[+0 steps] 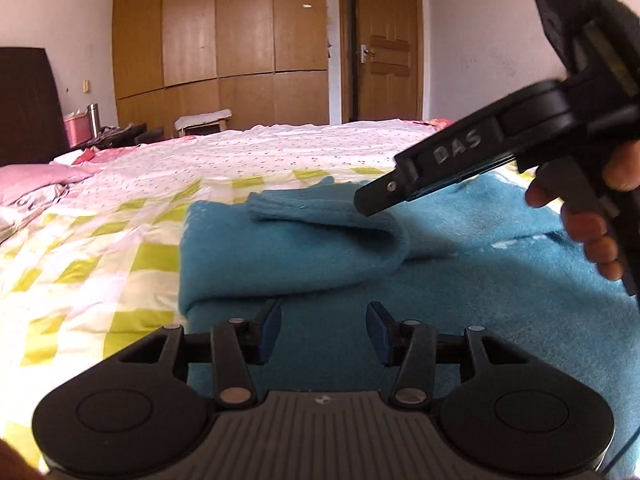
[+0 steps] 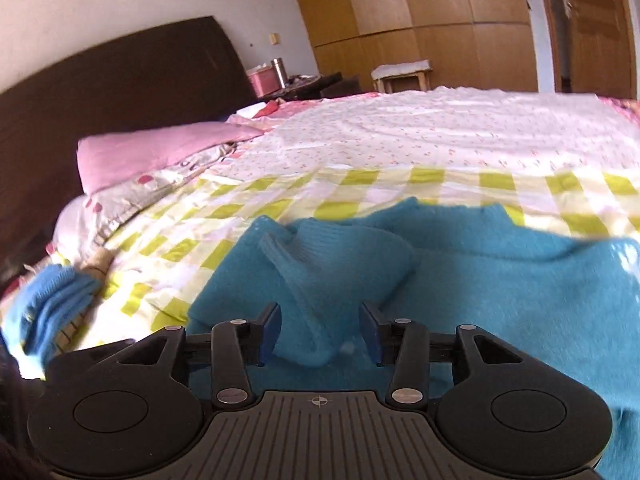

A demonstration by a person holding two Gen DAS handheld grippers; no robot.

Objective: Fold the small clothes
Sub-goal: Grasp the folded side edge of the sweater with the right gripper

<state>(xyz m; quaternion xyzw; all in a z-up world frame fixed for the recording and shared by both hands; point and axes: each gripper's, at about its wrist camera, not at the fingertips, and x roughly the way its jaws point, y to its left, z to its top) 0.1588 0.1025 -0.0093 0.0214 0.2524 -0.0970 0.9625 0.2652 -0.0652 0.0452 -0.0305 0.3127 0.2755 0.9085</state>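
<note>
Fuzzy teal knit sweater (image 1: 440, 300) on checked yellow-white bedsheet (image 1: 100, 248), sleeve folded across, left gripper (image 1: 324, 332) part-open — empty, right gripper (image 2: 320, 334) part-open — sleeve fold between pads, unpinched

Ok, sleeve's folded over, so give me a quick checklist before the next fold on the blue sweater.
1. Left tool open, nothing between its pads: ok.
2. Right tool released: ok; the sleeve lies between its pads, which are not pressing it.
3. Sleeve lying across the sweater body: ok.
4. Sweater flat on the bed: cannot tell, far side out of view.
5. Other blue clothes lying apart from the sweater: ok.
</note>
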